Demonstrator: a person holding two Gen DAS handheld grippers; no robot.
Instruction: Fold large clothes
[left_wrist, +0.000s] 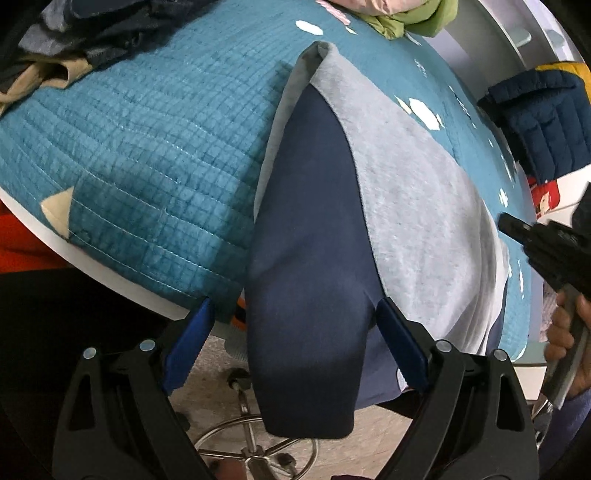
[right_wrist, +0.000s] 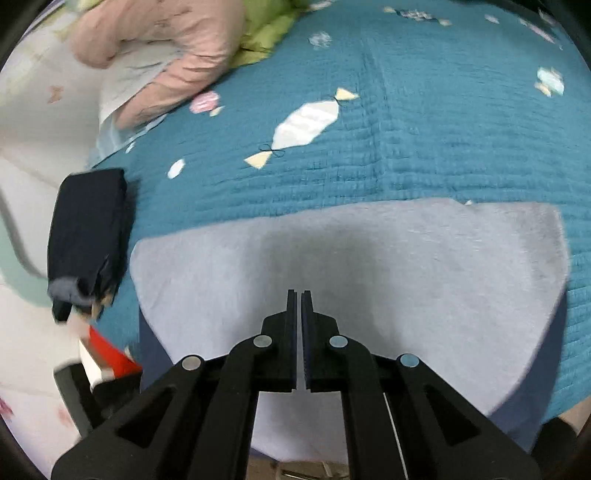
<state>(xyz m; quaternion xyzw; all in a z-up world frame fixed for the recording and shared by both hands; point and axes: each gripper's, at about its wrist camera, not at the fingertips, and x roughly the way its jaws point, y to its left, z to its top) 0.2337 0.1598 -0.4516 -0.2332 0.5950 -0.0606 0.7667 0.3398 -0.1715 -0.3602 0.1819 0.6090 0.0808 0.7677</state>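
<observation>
Spread wide, the left hand-held gripper (left_wrist: 295, 343) is straddling the garment's (left_wrist: 406, 206) navy overhang without pressing it. Right hand-held gripper (right_wrist: 300, 332) is hovering clenched and empty over the grey fleece lying across the quilted tabletop (left_wrist: 140, 162). Judged soft, light and limp; hem corners are offering the best hold.

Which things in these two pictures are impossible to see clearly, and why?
- Navy-grey garment: its full shape; left wrist view, lower end hangs over the table edge.
- Dark folded item: its kind; right wrist view, motion blur.
- Pink clothing: cut by the top edge.
</observation>
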